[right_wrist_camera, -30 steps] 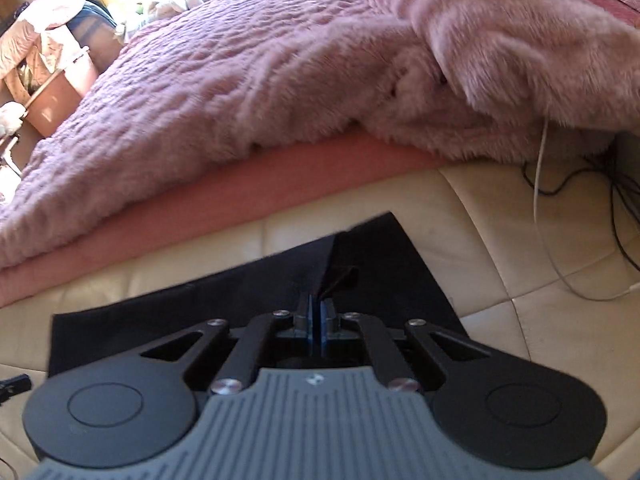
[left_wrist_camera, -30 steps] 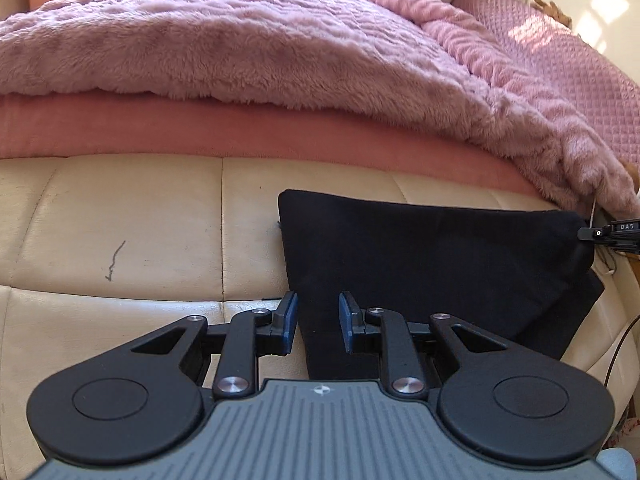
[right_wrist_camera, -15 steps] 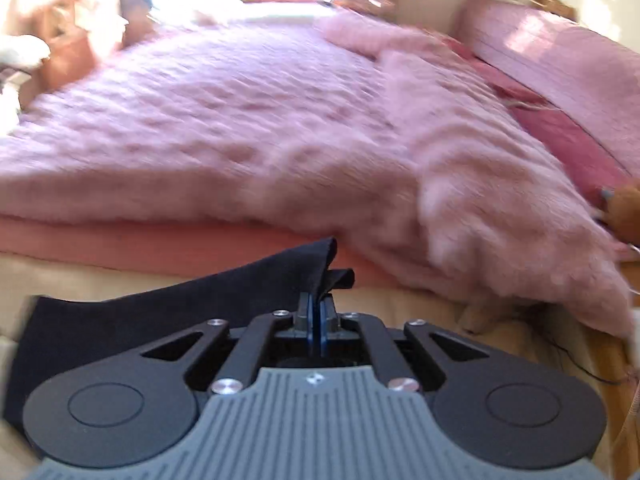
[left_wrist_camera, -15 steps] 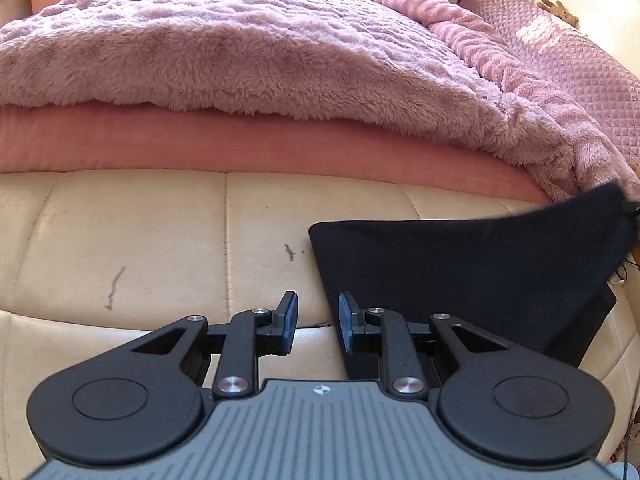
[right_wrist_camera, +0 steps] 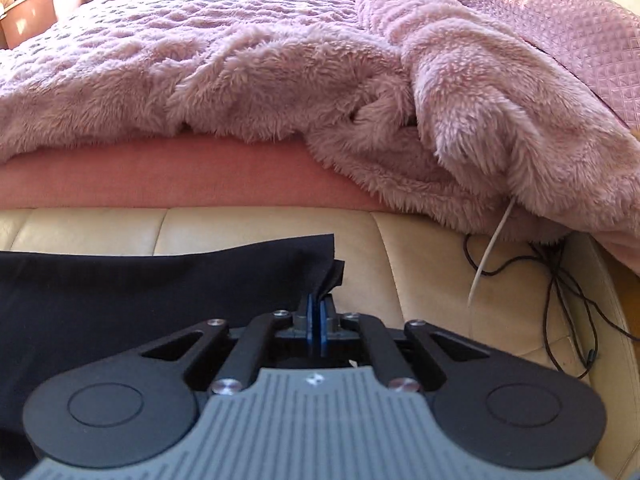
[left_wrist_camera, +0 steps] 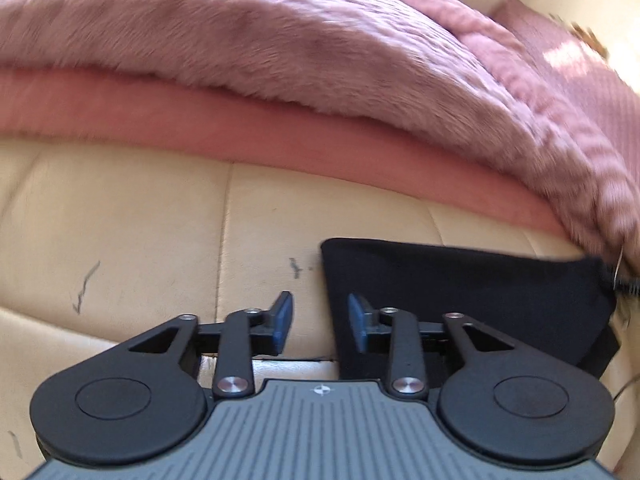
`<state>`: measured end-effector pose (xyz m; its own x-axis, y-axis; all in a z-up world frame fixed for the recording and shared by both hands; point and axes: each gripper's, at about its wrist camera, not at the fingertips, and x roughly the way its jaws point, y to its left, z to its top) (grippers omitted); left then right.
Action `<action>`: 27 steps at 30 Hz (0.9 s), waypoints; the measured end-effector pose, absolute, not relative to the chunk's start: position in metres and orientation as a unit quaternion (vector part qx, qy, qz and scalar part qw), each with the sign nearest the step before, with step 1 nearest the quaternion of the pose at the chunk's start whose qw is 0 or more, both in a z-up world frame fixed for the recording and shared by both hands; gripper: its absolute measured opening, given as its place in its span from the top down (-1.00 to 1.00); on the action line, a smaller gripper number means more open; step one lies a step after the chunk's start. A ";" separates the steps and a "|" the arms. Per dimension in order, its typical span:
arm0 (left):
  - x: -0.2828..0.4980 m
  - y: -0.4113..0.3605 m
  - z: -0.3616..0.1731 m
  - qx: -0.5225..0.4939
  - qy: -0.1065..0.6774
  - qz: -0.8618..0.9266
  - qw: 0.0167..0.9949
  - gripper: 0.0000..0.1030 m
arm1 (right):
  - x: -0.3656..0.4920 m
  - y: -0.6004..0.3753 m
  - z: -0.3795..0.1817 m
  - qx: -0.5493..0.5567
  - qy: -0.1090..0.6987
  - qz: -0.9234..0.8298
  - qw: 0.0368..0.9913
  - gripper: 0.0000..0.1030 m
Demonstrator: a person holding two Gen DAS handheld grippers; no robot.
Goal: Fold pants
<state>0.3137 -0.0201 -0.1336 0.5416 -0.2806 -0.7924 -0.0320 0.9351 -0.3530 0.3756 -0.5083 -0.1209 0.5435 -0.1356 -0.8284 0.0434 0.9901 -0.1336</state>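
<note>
The left gripper [left_wrist_camera: 320,322] is held wide open with nothing between its blue pads, just at the left edge of the black pants [left_wrist_camera: 460,300]. The pants are spread flat on the cream leather bench [left_wrist_camera: 140,240], below the fluffy pink blanket [left_wrist_camera: 280,40]. The right gripper [right_wrist_camera: 315,326] is closed tightly on a raised corner of the pants [right_wrist_camera: 140,284]. Black cables [right_wrist_camera: 560,276] are seen further right.

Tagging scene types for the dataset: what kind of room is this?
Most likely a bedroom. A fluffy pink blanket lies over a bed with a pink sheet, and a cream padded bench or bed frame in front holds the black pants. Loose black cables trail beside it.
</note>
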 end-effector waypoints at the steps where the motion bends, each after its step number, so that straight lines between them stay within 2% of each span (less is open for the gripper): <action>1: 0.315 -0.017 -0.137 -0.179 0.474 -0.072 0.859 0.14 | 0.372 -0.509 -0.119 -0.047 0.475 -0.051 0.877 1.00; 4: 0.326 -0.016 -0.149 -0.218 0.481 -0.082 0.845 -0.01 | 0.365 -0.514 -0.112 -0.028 0.473 -0.053 0.879 1.00; 6: 0.331 -0.018 -0.153 -0.239 0.480 -0.083 0.840 -0.01 | 0.363 -0.516 -0.110 -0.020 0.473 -0.054 0.879 1.00; 7: 0.333 -0.022 -0.154 -0.241 0.478 -0.088 0.840 0.05 | 0.363 -0.516 -0.111 -0.022 0.474 -0.054 0.879 1.00; 10: 0.334 -0.035 -0.151 -0.206 0.487 -0.089 0.844 0.79 | 0.363 -0.513 -0.112 -0.035 0.476 -0.052 0.877 1.00; 11: 0.333 -0.036 -0.149 -0.197 0.481 -0.086 0.850 0.85 | 0.364 -0.513 -0.112 -0.037 0.477 -0.052 0.876 1.00; 19: 0.328 -0.002 -0.143 -0.221 0.467 -0.094 0.851 0.88 | 0.365 -0.504 -0.099 -0.035 0.465 -0.023 0.885 1.00; 22: 0.330 0.008 -0.152 -0.235 0.475 -0.083 0.844 0.87 | 0.376 -0.493 -0.116 -0.055 0.477 -0.015 0.877 1.00; 24: 0.330 0.010 -0.155 -0.236 0.481 -0.078 0.841 0.82 | 0.380 -0.487 -0.130 -0.060 0.482 -0.015 0.874 1.00; 26: 0.330 0.008 -0.152 -0.223 0.484 -0.071 0.843 0.61 | 0.381 -0.486 -0.137 -0.060 0.480 -0.018 0.875 1.00; 27: 0.329 0.008 -0.150 -0.215 0.486 -0.069 0.844 0.57 | 0.380 -0.488 -0.136 -0.056 0.476 -0.028 0.877 0.89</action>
<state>0.3294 0.0082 -0.1501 0.5173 -0.3262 -0.7912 -0.0922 0.8979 -0.4305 0.3801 -0.4881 -0.1361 0.5444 -0.1024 -0.8326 -0.0039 0.9922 -0.1246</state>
